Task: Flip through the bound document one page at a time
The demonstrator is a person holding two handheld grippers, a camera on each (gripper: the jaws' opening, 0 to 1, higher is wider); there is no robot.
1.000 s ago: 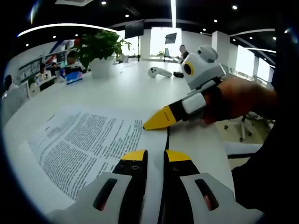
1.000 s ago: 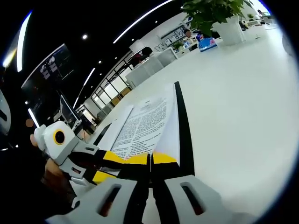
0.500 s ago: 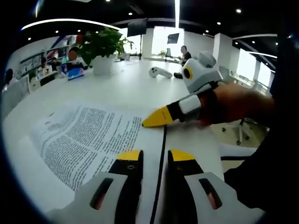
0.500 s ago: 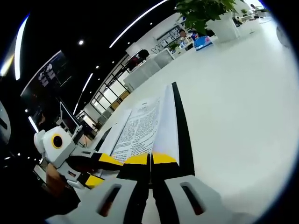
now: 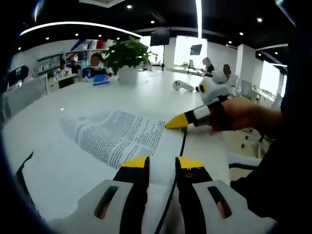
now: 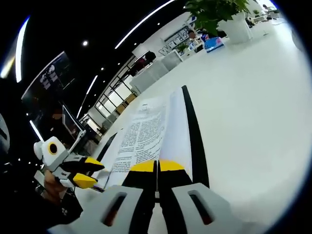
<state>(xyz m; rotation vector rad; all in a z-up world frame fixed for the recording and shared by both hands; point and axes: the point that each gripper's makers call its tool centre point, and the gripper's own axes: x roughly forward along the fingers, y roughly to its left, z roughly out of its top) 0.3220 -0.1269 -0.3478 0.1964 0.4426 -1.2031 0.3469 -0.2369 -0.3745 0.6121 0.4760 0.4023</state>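
In the left gripper view, the left tool (image 5: pixel 162 165) has its jaws a little apart, with nothing between them. They hang just over the near edge of the document (image 5: pixel 119 134), which lies open and flat on the white tabletop (image 5: pixel 161 95). A thin black line, the binding (image 5: pixel 178 151), runs down past the printed page. The right tool (image 5: pixel 178 121) comes in from the right, held by a hand (image 5: pixel 243 114). Its yellow tip looks shut and sits right at the page edge by the binding (I cannot tell if it really has paper in it). Far back stand a plant (image 5: pixel 127 56) and a white controller (image 5: pixel 183 86).

In the right gripper view, the right tool (image 6: pixel 157 166) has its jaws pressed together at the near end of the document (image 6: pixel 146 134), beside the black binding (image 6: pixel 194 134). It may be pinching a page, but the frame does not show that for sure. The left tool (image 6: pixel 92 173) shows low on the left, jaws apart, off to the side of the page.

What could go wrong: the shut tip might grab two pages at once, because the sheets are thin and lie tight together. A hard pull near the binding could rip or crease the page. If nothing holds the other side down, the whole document could slide on the smooth tabletop.
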